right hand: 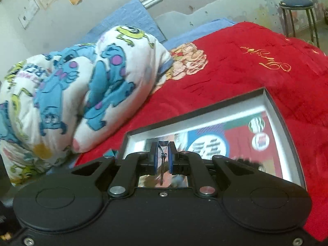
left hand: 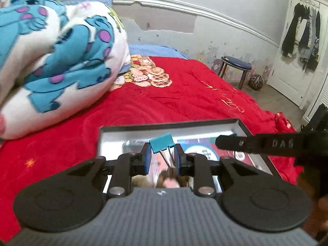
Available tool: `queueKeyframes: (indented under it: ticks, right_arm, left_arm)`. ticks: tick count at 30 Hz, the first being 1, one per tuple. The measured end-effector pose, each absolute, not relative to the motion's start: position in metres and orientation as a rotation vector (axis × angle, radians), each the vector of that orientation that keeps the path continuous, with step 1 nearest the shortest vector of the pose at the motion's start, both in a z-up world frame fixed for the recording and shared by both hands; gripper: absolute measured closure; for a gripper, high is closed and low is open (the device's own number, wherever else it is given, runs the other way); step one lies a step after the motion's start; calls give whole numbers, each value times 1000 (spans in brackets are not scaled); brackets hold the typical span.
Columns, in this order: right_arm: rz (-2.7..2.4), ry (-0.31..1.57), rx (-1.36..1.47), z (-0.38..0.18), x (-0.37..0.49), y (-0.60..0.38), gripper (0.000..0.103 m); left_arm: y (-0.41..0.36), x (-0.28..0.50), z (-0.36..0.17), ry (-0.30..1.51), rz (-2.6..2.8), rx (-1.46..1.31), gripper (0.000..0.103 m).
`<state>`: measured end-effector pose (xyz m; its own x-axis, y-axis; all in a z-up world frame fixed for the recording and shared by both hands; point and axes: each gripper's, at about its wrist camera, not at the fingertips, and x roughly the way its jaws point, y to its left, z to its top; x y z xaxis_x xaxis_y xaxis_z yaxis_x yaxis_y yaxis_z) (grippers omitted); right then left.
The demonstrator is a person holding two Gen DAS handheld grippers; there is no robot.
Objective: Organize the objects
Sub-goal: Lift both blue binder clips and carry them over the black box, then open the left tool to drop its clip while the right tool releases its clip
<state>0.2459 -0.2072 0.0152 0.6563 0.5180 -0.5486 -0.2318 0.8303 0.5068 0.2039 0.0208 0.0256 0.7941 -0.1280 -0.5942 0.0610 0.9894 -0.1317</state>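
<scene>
Teal binder clip (left hand: pixel 162 145) pinched in the closed left tool (left hand: pixel 162 158) and a darker clip (right hand: pixel 163 150) in the closed right tool (right hand: pixel 163 160), both at lower centre over the open box (right hand: pixel 274 110) on the bed (left hand: pixel 184 94); neither dropped in yet.

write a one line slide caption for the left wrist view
Left hand-held gripper pinches a teal binder clip above an open box on a red blanket.
</scene>
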Motion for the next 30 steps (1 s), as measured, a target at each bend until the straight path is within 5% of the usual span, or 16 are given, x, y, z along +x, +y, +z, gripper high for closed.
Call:
queueKeyframes:
  ticks: [17,30]
  right_arm:
    - [299,866,277,-53,312,-211,93]
    - [307,847,263,-53,308,-210,92]
  left_arm:
    - [-7,259,-36,739,-133,-85,74]
    - [-14,256,-36,728,-112,-24,56]
